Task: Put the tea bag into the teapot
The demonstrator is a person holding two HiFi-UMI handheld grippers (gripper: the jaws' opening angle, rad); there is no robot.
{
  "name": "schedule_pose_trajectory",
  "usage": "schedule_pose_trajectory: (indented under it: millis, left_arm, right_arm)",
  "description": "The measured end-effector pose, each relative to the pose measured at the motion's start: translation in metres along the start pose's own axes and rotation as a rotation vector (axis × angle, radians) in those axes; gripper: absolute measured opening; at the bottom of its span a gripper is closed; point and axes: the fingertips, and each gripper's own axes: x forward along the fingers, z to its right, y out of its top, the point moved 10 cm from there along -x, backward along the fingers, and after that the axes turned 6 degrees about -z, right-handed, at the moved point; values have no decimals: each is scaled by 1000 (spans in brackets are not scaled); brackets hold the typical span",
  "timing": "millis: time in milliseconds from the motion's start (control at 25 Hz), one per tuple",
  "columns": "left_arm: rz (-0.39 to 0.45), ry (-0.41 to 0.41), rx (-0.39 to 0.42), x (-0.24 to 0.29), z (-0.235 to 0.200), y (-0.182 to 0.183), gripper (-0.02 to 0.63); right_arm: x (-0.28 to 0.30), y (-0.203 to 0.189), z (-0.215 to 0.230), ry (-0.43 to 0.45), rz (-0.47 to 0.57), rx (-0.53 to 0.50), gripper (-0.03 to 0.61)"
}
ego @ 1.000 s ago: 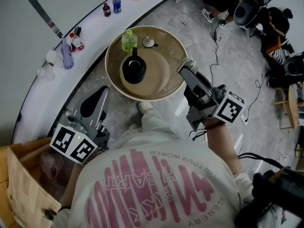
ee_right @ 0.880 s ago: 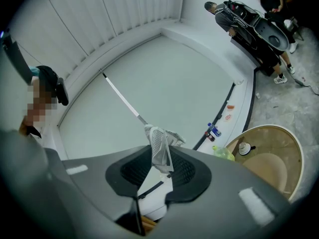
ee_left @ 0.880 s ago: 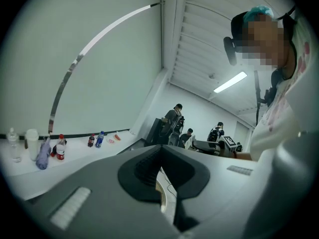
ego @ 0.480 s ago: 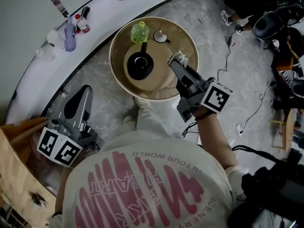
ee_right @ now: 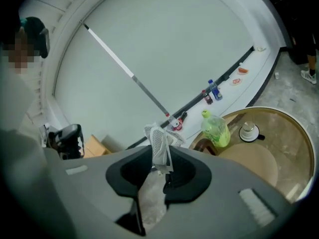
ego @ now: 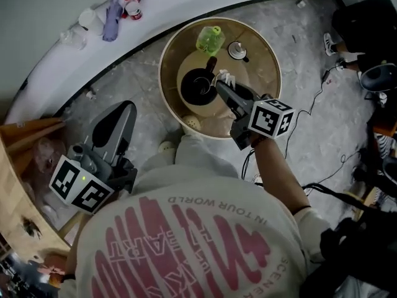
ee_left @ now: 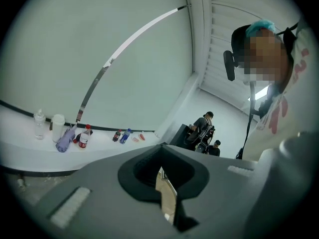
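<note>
A black teapot with no lid stands on a tan disc on the round wooden table. My right gripper reaches over the table's near side, its tips right beside the teapot's right edge. Its jaws are closing on a white mesh tea bag, pinched between them. In the right gripper view the tea bag sticks up out of the right gripper. My left gripper hangs low at the left over the floor, away from the table. The left gripper holds nothing, with only a sliver between its jaws.
A green bottle and the teapot's lid stand at the table's far side. A curved white counter carries bottles. A cardboard box is at the left, and cables lie on the floor at the right.
My right gripper has carried the tea bag left and forward, from the table's right rim to beside the teapot. The left gripper stays low at the left.
</note>
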Motion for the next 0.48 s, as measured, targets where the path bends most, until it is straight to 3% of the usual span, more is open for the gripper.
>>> schedule_pose_trajectory:
  millis: [280,480]
  left_arm:
    - [-18,137,-32,0,-16,-15,15]
    - [-18,179,-74,0,-21,-24,17]
  right_arm:
    - [41,-8,32,-17,-200,-20,83]
    - [65,-10,36,-67,-365,-202,83]
